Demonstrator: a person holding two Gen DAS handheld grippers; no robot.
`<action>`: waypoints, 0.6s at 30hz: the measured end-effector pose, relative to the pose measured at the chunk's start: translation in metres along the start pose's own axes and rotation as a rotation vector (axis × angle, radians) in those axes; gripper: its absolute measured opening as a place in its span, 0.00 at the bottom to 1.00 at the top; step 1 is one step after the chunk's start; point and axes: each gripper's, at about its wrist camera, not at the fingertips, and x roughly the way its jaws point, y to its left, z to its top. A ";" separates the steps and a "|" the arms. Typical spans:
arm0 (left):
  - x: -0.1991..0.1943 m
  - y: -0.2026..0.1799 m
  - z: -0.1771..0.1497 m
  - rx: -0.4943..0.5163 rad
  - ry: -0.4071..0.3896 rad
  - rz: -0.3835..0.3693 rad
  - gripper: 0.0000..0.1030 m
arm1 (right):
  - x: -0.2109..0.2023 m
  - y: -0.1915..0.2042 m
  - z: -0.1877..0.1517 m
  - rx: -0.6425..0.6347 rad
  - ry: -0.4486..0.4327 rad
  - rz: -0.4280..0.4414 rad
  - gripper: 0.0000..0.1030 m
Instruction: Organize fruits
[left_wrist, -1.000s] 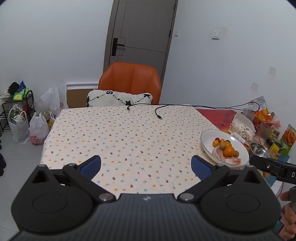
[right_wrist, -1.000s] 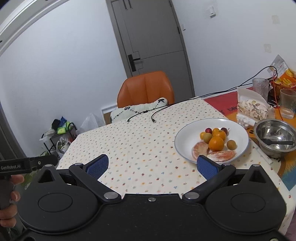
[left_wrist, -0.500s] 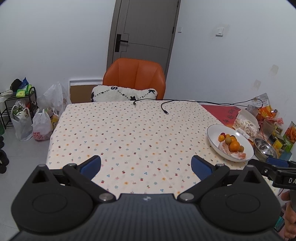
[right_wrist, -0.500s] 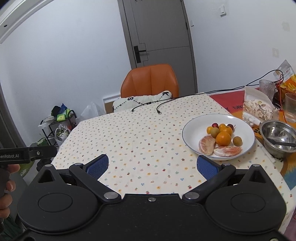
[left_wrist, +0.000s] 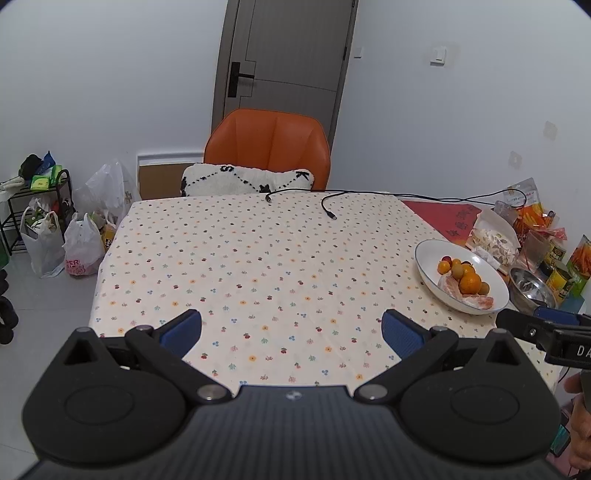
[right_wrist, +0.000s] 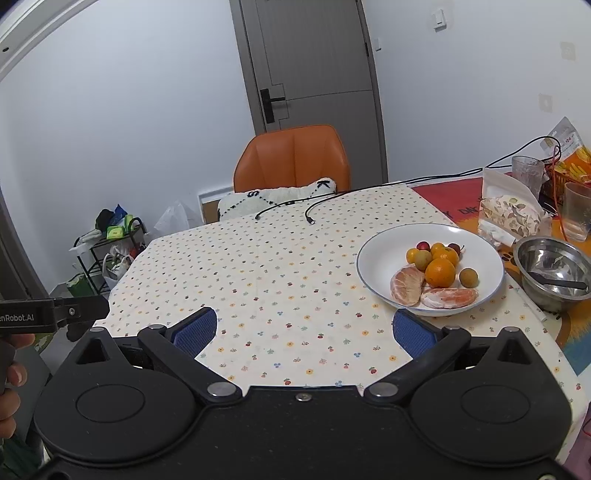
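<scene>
A white-walled room with a grey door (left_wrist: 284, 66) held a desk (left_wrist: 258, 258) under a flower-dotted cloth, with an orange chair (left_wrist: 267, 147) and a black-and-white cushion (left_wrist: 247, 181) at its far edge. Toward the right side of the desk stood a white plate (right_wrist: 384, 247) carrying the fruits (right_wrist: 436, 273): a whole orange in the middle, two peeled citrus pieces at the near rim, several small yellow-orange and greenish-brown round fruits, and two small dark red ones at the back. Just right of the plate sat a steel bowl (right_wrist: 554, 258) with a dark utensil lying in it, and behind the plate was a clear bag of pale snacks (right_wrist: 509, 218).

The right wrist view showed two drinking glasses (right_wrist: 576, 210) past the bag; the left wrist view instead showed cans and snack packets (left_wrist: 561, 254) at the desk's right edge, plus shopping bags (left_wrist: 81, 247) and a small rack (left_wrist: 37, 206) on the floor to the left.

The left tool (left_wrist: 291, 330) hung over the near edge of the desk with its blue pads wide apart and nothing between them. The right tool (right_wrist: 306, 328) was likewise spread and empty, its right pad just short of the plate's near rim. Two black cables (left_wrist: 332, 206) lay at the far side; the broad middle of the cloth was bare.
</scene>
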 end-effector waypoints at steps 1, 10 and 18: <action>0.000 0.000 0.000 0.001 0.002 0.000 1.00 | 0.000 0.000 0.000 0.001 0.000 0.000 1.00; 0.003 -0.001 -0.001 0.005 0.009 -0.001 1.00 | 0.001 -0.003 -0.001 0.003 0.002 -0.004 1.00; 0.003 -0.002 0.000 0.008 0.006 -0.002 1.00 | 0.001 -0.002 -0.001 0.001 0.001 -0.002 1.00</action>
